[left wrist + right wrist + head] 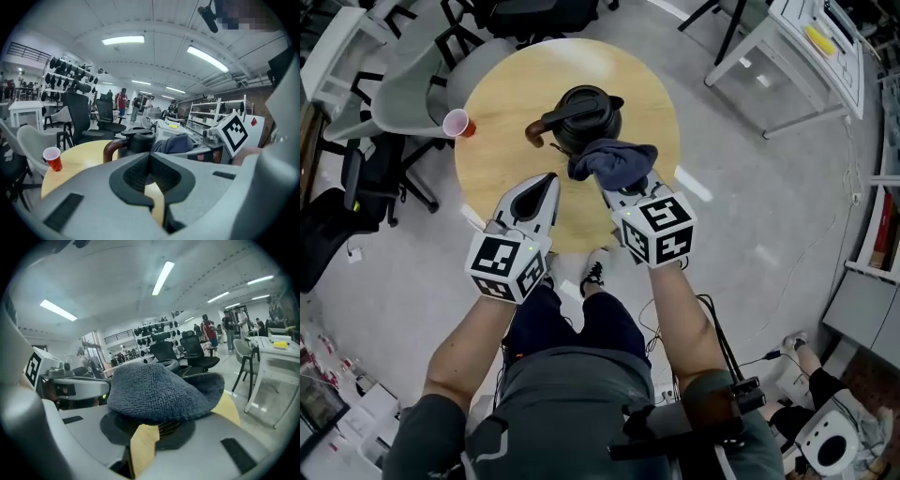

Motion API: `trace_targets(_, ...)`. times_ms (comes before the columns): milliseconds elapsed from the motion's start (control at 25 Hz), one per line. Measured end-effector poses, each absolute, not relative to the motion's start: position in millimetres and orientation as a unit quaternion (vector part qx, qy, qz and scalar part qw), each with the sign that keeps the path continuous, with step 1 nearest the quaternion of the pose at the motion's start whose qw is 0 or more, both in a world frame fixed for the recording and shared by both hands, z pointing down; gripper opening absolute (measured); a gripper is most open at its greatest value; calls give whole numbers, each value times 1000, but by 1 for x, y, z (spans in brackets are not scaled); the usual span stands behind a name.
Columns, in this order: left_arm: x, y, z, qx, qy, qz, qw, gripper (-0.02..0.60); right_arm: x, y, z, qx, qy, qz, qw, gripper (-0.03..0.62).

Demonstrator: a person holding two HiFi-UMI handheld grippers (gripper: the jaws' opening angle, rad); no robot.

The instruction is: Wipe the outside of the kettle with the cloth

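A black kettle with a brown handle stands upright near the middle of a round wooden table. My right gripper is shut on a dark blue cloth, which hangs against the kettle's near side. In the right gripper view the cloth covers the jaws and hides most of the kettle. My left gripper hovers over the table's near edge, just left of the cloth, shut and holding nothing. From the left gripper view, the kettle and cloth sit right beyond the closed jaws.
A red cup stands at the table's left edge, also in the left gripper view as the red cup. Office chairs ring the far left side. A white desk stands at the far right. Grey floor surrounds the table.
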State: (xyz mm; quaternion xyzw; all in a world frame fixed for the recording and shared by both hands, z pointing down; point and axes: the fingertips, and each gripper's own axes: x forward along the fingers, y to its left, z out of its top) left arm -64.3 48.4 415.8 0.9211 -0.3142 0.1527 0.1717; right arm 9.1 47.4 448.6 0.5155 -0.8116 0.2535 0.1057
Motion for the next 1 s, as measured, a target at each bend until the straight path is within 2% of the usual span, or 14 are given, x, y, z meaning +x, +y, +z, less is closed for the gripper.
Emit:
trace_targets(400, -51, 41, 432, 928, -293, 155, 168, 8, 14, 38, 506, 485, -810, 294, 151, 84)
trace_targets(1000, -58, 27, 495, 921, -286, 163, 210, 8, 15, 31, 615, 490, -767, 354, 214, 87)
